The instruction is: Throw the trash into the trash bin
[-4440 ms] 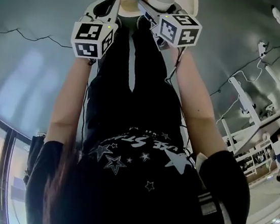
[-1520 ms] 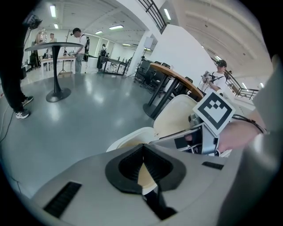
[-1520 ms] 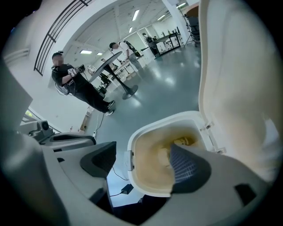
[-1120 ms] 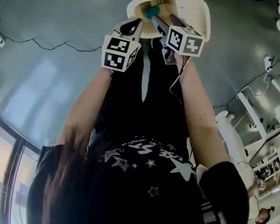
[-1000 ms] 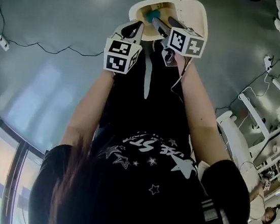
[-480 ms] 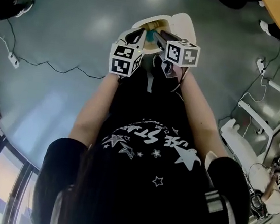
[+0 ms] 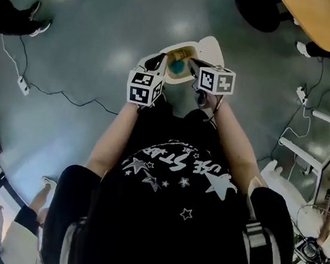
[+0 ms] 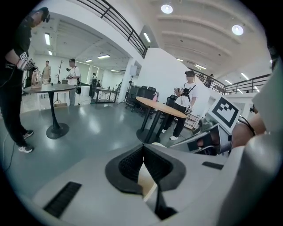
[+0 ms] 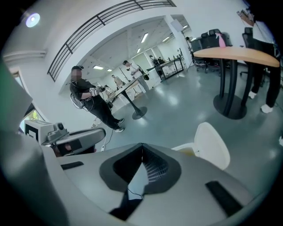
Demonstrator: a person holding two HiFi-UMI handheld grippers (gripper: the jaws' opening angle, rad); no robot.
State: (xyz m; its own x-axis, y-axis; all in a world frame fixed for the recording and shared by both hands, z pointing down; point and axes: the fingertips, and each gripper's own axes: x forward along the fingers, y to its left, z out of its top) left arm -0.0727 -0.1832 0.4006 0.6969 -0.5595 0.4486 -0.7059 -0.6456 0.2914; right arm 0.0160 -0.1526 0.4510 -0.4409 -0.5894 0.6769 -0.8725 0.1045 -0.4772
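Observation:
The white trash bin (image 7: 209, 47) stands on the grey floor with its lid swung up; a teal piece of trash (image 7: 176, 67) lies inside. Both grippers hang above its near rim. My left gripper (image 7: 161, 60) is shut, its pads meeting with nothing between them (image 8: 142, 148). My right gripper (image 7: 191, 67) is shut and empty too (image 9: 142, 145). In the right gripper view the bin's lid (image 9: 213, 145) shows just beyond the jaws. The left gripper view shows only a cream sliver of the bin (image 8: 145, 180) under the pads, with the right gripper's marker cube (image 8: 226, 111) at the right.
A round wooden table (image 7: 312, 18) on a dark base stands at the upper right. A power cable (image 7: 67, 98) runs across the floor at left. White equipment (image 7: 297, 155) lies at right. People stand around tall tables (image 8: 48, 88) farther off.
Both grippers have lifted away from the bin, which now looks smaller and lower. The right gripper's jaws have closed. The white cup it held over the bin earlier is gone.

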